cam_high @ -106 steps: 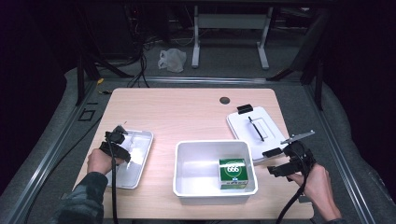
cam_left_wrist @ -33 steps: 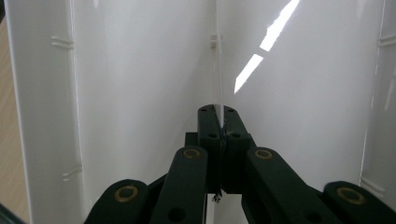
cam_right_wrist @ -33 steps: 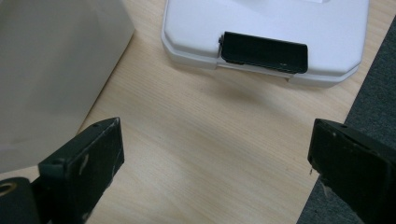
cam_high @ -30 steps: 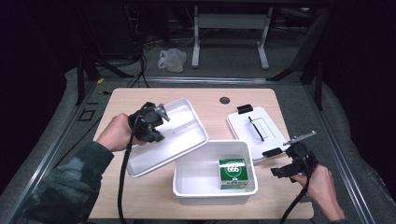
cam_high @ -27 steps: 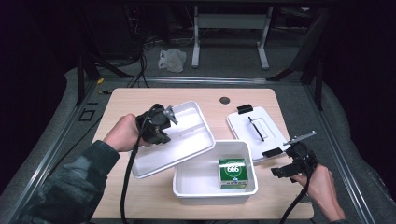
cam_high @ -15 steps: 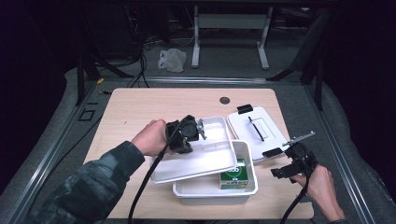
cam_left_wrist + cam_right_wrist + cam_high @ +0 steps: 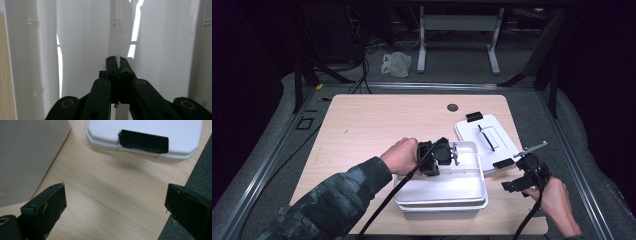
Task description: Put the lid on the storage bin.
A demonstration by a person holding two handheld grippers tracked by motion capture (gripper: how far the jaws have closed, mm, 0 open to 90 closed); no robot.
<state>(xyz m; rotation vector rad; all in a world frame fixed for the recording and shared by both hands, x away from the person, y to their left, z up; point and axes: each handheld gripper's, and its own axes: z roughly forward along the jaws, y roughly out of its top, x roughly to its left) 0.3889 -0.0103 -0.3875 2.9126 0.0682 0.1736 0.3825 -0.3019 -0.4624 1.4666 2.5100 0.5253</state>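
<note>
Your left gripper (image 7: 451, 155) has its fingers (image 7: 111, 67) pressed fully together on a thin upright wall of the white tray (image 7: 462, 182); in the left gripper view that wall runs straight up from between the tips, with white tray surfaces on both sides. From the high view, the tray you hold sits on top of the white bin (image 7: 447, 210), its rim roughly lined up with the bin's rim and covering the bin's opening. Your left hand (image 7: 401, 155) is at the tray's left edge, with the cable trailing down towards the near edge of the surface (image 7: 377, 120). Your right gripper (image 7: 522, 172) has its fingers (image 7: 46, 206) wide apart with nothing between them; they hang over bare wood just to the right of the bin. In the right gripper view the bin's wall shows at the upper left, and the white lid (image 7: 150, 132) with its black latch (image 7: 143, 141) lies flat beyond the fingers. In the high view this lid rests at the surface's right side, near the tray but apart from it.
</note>
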